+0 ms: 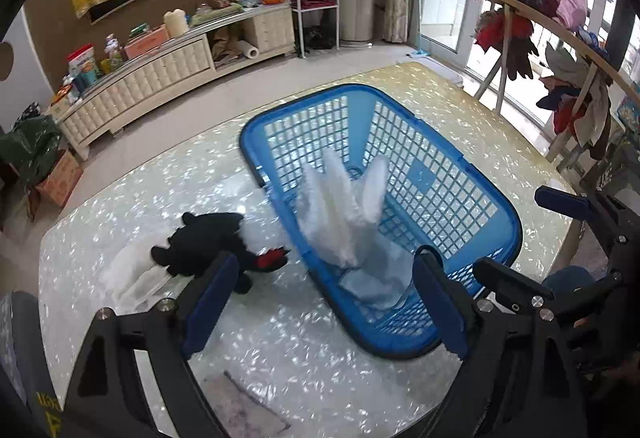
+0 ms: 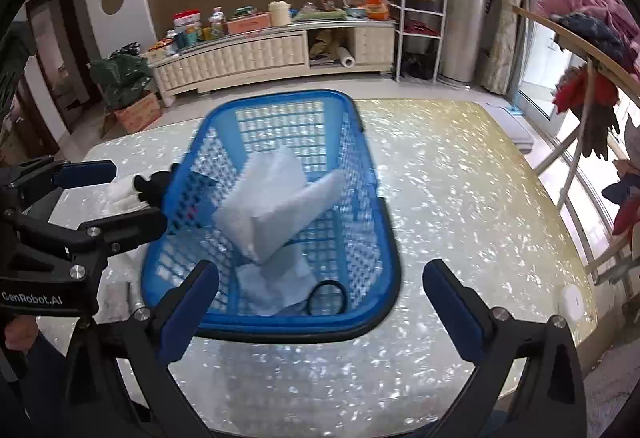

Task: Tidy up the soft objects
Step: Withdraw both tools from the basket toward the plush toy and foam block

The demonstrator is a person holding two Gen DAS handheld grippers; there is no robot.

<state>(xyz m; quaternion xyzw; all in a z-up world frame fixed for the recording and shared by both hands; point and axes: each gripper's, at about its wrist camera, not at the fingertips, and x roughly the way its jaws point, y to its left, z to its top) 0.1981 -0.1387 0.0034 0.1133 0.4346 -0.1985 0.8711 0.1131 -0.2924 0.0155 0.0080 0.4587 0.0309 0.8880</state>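
Just ahead of both grippers, left and right, each spread wide and empty, a white cloth sits loose inside the basket, apparently let go there for sorting.

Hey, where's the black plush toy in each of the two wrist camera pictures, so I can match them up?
Left wrist view: the black plush toy lies lower left of centre on the table, left of the blue basket, just above the left gripper's near finger.
Right wrist view: only part of the toy shows at the left, mostly hidden behind the basket's left wall.
Shared landmark: the blue basket holding the white cloth.
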